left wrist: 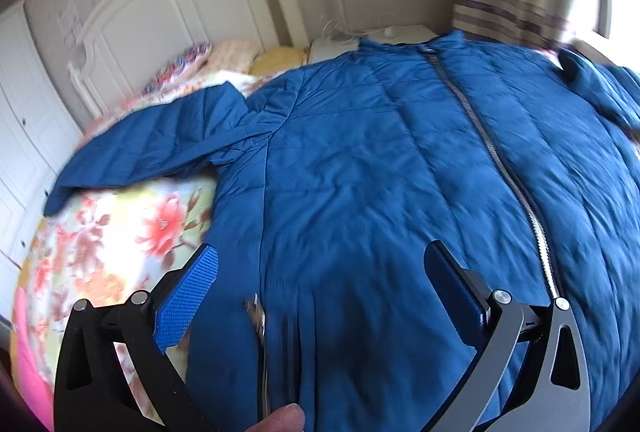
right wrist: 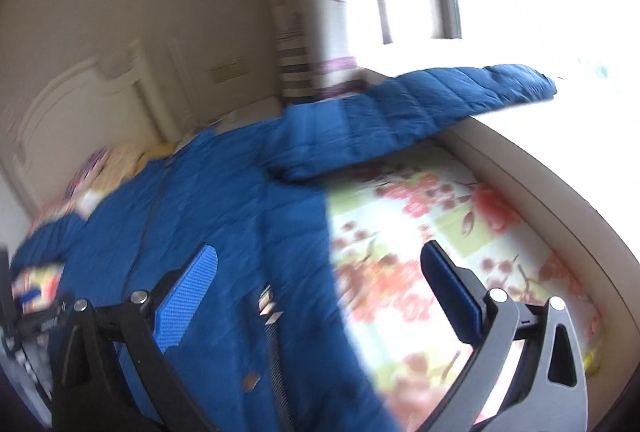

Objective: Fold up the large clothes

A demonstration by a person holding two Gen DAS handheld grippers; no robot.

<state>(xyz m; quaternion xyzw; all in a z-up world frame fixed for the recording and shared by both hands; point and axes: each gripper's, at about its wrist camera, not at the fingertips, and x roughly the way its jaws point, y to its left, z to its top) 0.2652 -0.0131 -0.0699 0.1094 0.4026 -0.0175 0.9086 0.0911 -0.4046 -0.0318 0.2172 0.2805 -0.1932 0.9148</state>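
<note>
Blue jacket point(left wrist: 380, 160) lies zipped and spread flat on the floral bedspread point(left wrist: 120, 224), left gripper point(left wrist: 320, 272) and right gripper point(right wrist: 320, 268) both spread wide, holding nothing.

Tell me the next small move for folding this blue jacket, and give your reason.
Probably lower the left gripper onto the jacket's left sleeve and bring it across the body. The blue jacket lies flat, zipped, on the floral bedspread, both sleeves spread outward; the right sleeve reaches toward the window. Both grippers, right included, are open and hold nothing.
</note>
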